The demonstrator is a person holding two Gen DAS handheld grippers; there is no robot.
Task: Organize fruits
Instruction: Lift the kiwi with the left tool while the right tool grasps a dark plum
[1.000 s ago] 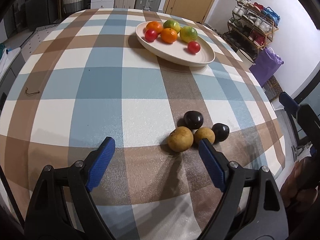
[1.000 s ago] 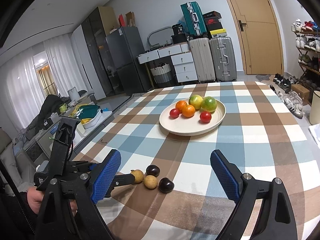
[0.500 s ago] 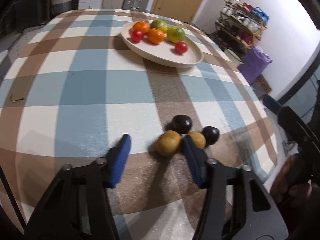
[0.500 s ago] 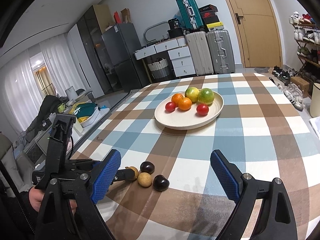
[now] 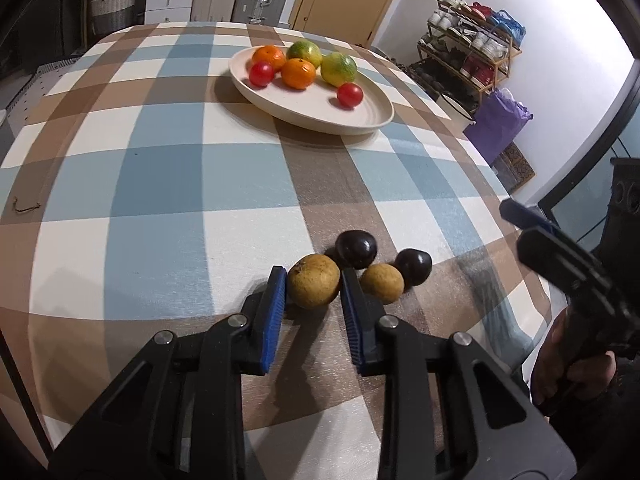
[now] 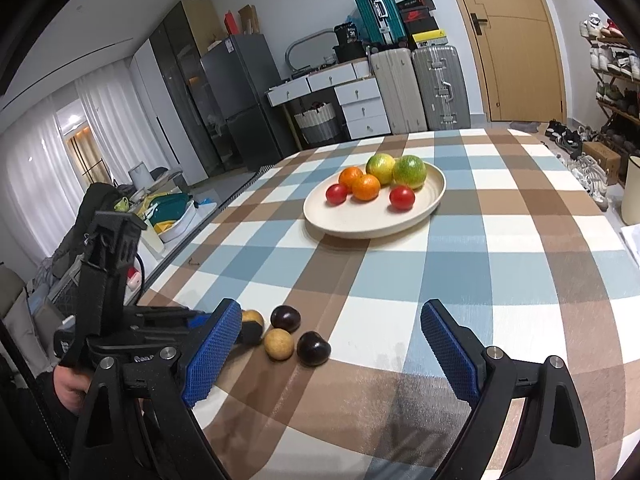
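Observation:
My left gripper [image 5: 313, 286] is shut on the larger yellow-brown fruit [image 5: 314, 286], which rests on the checked tablecloth. Beside it lie a smaller yellow-brown fruit [image 5: 381, 283] and two dark plums [image 5: 356, 249] [image 5: 414, 266]. A cream plate [image 5: 360, 114] farther back holds two oranges, two green-yellow citrus and two red tomatoes. My right gripper [image 6: 332, 354] is open and empty, hovering above the table's near edge; the right wrist view shows the small fruit [image 6: 279, 343], the plums [image 6: 285, 318] [image 6: 313, 348] and the plate [image 6: 360, 224].
The table's right edge [image 5: 516, 248] is close to the fruits. A small brown string [image 5: 26, 208] lies at the table's left. Suitcases, drawers and a fridge [image 6: 236, 100] stand beyond the table, with a shoe rack [image 5: 472, 56] at the right.
My left gripper moved forward and down to the larger yellow-brown fruit, and its fingers closed from wide open onto it. The right gripper stayed open, shifting slightly.

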